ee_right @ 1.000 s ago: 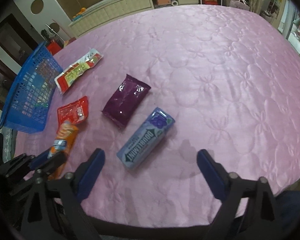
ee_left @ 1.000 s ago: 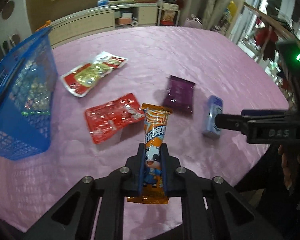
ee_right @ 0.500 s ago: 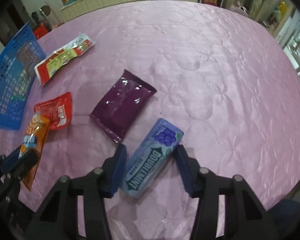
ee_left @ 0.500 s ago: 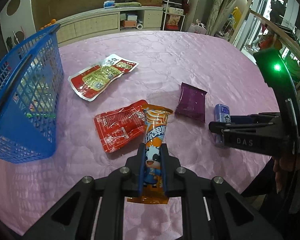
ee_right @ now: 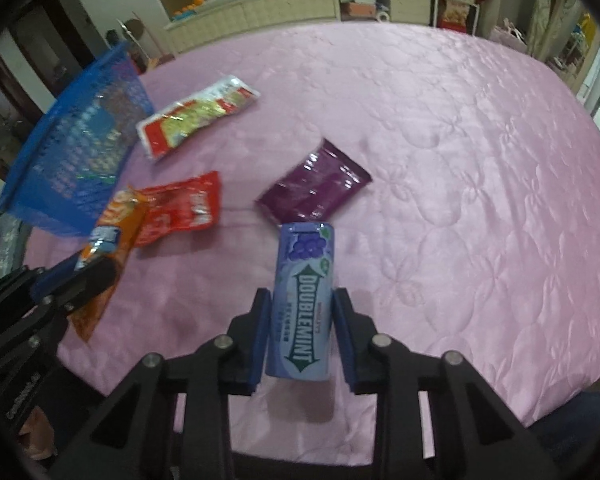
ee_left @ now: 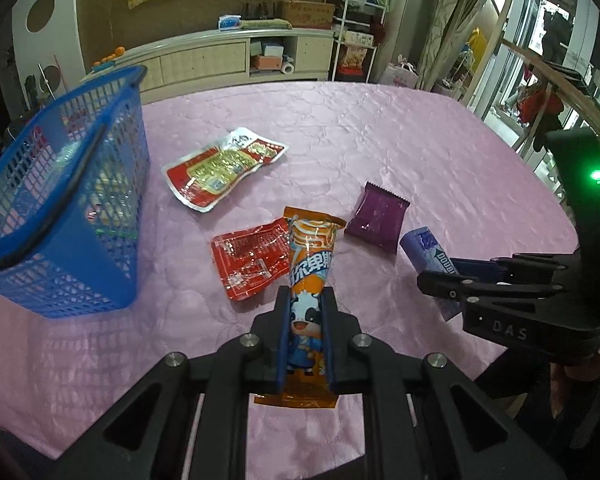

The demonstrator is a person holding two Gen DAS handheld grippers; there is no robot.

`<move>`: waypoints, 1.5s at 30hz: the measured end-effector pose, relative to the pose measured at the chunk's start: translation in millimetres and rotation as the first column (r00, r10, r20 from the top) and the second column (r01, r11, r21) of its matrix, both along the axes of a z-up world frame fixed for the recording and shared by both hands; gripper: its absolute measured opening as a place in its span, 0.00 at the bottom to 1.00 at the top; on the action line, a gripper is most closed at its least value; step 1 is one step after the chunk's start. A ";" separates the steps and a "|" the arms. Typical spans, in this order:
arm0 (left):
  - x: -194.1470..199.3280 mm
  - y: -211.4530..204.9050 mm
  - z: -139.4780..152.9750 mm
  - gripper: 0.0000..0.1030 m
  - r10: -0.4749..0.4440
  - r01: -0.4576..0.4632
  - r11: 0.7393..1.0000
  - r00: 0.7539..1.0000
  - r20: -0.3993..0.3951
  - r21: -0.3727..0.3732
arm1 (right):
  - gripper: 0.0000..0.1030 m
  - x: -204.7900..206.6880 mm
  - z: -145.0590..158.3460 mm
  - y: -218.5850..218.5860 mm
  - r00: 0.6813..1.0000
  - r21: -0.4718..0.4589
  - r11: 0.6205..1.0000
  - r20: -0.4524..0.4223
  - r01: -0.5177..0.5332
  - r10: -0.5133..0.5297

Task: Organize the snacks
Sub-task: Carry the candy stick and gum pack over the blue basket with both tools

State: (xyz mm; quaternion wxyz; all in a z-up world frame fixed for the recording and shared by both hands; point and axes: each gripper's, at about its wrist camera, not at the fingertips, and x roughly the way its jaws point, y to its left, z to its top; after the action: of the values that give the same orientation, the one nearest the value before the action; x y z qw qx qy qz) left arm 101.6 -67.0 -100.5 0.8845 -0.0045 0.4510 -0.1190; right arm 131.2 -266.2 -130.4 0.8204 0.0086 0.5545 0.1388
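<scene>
My left gripper (ee_left: 305,296) is shut on an orange ice-cream-style snack wrapper (ee_left: 312,256) with a cartoon cow, held just above the pink table. My right gripper (ee_right: 301,296) has its jaws closing on a blue-purple Doublemint gum pack (ee_right: 306,248), and both pads press its sides. The pack points away from me, its far end near a purple packet (ee_right: 314,190). In the left wrist view the right gripper (ee_left: 436,280) and the gum pack (ee_left: 422,242) are at the right. A blue mesh basket (ee_left: 60,216) stands at the left with items inside.
A red packet (ee_left: 252,258) lies just behind the orange snack, and a red-and-gold packet (ee_left: 220,168) lies further back near the basket. The pink quilted tablecloth (ee_right: 460,160) stretches away to the right. Cabinets and shelves stand beyond the table's far edge.
The right jaws came in from wide open around the gum pack and gripped it; the pack now lines up with the fingers. The left gripper rose a little with the orange snack.
</scene>
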 end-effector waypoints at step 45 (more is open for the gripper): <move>41.0 217.2 111.8 0.12 0.246 -0.260 0.964 0.950 0.191 0.054 | 0.34 82.8 98.5 267.8 0.902 -0.063 0.910 0.123 -0.410 0.415</move>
State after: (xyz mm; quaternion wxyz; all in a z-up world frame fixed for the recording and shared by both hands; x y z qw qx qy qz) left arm 142.5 150.2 11.3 0.9296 -0.0164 0.3679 0.0135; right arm 214.1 1.6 -31.8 0.8078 -0.1328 0.4900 0.2994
